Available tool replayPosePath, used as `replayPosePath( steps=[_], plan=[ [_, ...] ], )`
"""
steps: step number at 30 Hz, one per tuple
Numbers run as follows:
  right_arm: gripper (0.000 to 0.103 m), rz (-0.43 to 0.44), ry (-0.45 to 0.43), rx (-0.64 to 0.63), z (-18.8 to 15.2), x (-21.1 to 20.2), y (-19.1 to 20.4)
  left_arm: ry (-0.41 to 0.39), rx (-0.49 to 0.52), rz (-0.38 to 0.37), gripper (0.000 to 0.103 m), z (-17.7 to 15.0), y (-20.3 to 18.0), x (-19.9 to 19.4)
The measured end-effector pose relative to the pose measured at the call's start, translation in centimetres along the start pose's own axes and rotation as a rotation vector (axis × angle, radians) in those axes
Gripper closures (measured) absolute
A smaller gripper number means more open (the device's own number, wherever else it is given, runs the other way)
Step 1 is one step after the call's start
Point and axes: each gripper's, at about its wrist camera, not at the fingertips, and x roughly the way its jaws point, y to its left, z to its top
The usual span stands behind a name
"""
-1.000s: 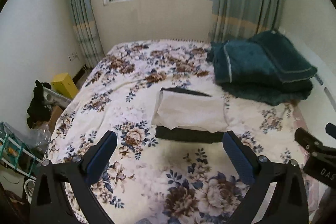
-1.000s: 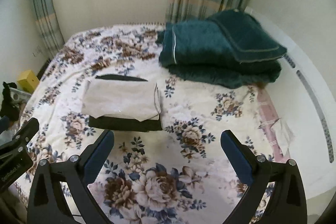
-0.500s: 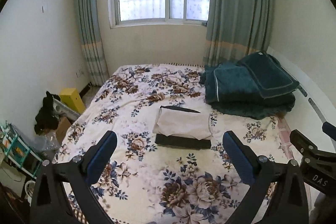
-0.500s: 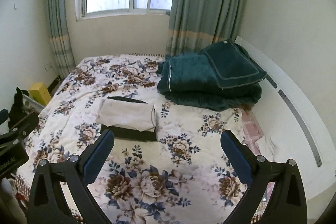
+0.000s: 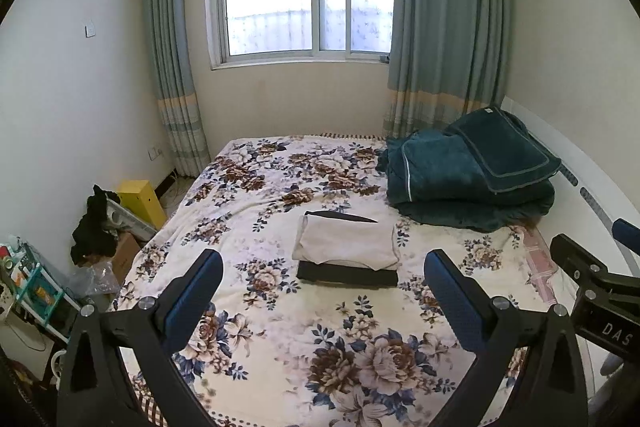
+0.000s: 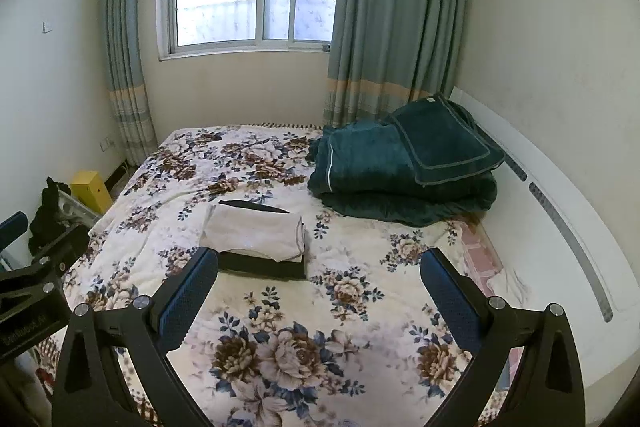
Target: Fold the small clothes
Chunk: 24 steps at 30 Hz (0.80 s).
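A folded cream garment (image 5: 346, 243) lies on top of a folded black garment (image 5: 347, 274) in the middle of the floral bed (image 5: 280, 339). The same stack shows in the right wrist view, cream (image 6: 254, 231) over black (image 6: 264, 267). My left gripper (image 5: 323, 291) is open and empty, held well back above the near part of the bed. My right gripper (image 6: 319, 287) is open and empty, also held back from the stack. The right gripper's body shows at the right edge of the left wrist view (image 5: 596, 291).
A folded dark green blanket (image 5: 468, 175) sits at the bed's far right, by a white headboard (image 6: 560, 211). Left of the bed on the floor are a yellow box (image 5: 140, 199), black clothing (image 5: 94, 227) and a shelf with clutter (image 5: 28, 287). A window and curtains stand behind.
Both grippers have pulled back and tilted up from the stack, so the bed looks smaller and the window is in view. Both stayed open. The stack has not moved.
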Motion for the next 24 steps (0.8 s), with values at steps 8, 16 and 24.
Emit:
replayPosePath(
  steps=[8, 16, 24],
  plan=[
    [0.000, 0.017, -0.006, 0.001, 0.2, 0.2, -0.1, -0.011, -0.002, 0.019, 0.000, 0.3, -0.1, -0.8],
    [0.000, 0.036, -0.012, 0.007, -0.1, -0.3, -0.2, -0.008, -0.002, 0.019, 0.000, 0.2, 0.1, -1.3],
    [0.000, 0.043, -0.010, 0.010, -0.3, -0.6, -0.1, -0.023, -0.009, 0.019, 0.000, 0.5, 0.2, -2.2]
  ],
)
